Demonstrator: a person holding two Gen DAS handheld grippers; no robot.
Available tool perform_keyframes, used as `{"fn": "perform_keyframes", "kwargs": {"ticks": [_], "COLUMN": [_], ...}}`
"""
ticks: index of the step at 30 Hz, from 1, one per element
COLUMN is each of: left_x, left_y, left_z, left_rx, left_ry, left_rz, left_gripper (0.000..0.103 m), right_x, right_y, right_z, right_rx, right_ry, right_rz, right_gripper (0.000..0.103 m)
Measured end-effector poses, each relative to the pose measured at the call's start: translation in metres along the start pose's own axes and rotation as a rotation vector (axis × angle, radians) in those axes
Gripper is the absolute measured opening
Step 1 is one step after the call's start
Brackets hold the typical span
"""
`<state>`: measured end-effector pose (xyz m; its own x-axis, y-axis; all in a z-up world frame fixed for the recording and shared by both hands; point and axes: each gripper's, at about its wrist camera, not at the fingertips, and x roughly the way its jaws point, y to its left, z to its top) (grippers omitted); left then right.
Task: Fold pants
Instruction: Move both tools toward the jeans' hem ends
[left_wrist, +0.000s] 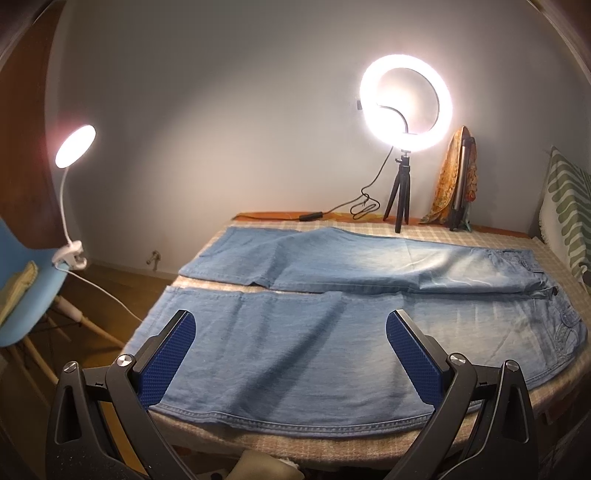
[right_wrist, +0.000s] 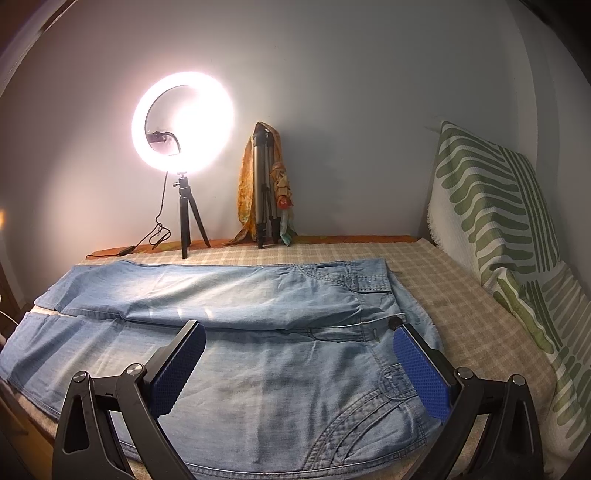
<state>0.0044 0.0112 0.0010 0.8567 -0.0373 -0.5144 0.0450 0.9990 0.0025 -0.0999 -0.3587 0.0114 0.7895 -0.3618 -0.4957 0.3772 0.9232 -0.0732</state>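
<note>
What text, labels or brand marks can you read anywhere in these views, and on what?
None can be read.
Jeans: waistband button shows no legible marking.
Ring light: glare, no lettering visible.
Patterned cushion: stripes only, no words.
Both grippers, left and right: no print visible.

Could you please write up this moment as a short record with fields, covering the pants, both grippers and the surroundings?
garment: light blue denim pants, spread flat, legs side by side with a narrow gap
waist end: toward the right, button visible
surface: checked cover
left gripper: open, over the near leg, holding nothing
right gripper: open, over the hip area, holding nothing
lights: ring light on a small tripod; clip lamp on a blue chair
fold status: not yet begun
</note>
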Motion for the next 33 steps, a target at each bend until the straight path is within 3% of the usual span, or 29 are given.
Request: {"fn": "perform_keyframes", "kwargs": {"ticks": [6,11,14,19,24,29,33], "left_x": [0.013,0.023,0.029,0.043,0.078,0.118,0.153], "left_y": [0.005,0.018,0.025,0.031,0.049,0.079,0.087], "left_z": [0.0,0.004,0.013,0.04,0.068,0.088,0.1], "left_rx": [0.016,-0.033,-0.05,0.003,-0.007,-0.088,-0.076], "left_ry": [0.032,0.05,0.052,0.034,0.12,0.195,0.237], "left_rz": [0.023,-0.023,-0.038,0.041,0.047,0.054,0.083], "left_gripper": [0.103,0.103,0.102,0.102,0.102,0.102,0.09], "right_x": [0.009,0.019,0.027,0.05,0.083,0.119,0.157], "right_y": [0.01,0.026,0.042,0.063,0.079,0.088,0.091], "right_z": [0.006,0.011,0.018,0.039,0.062,0.077,0.085], "right_rx": [0.024,0.02,-0.044,-0.127,-0.214,-0.255,-0.26], "right_ry": [0.027,0.015,0.003,-0.028,0.01,0.052,0.118], "right_rz": [0.079,0.167,0.206,0.289,0.356,0.381,0.411], "right_gripper": [0.103,0.103,0.103,0.103,0.103,0.103,0.103]}}
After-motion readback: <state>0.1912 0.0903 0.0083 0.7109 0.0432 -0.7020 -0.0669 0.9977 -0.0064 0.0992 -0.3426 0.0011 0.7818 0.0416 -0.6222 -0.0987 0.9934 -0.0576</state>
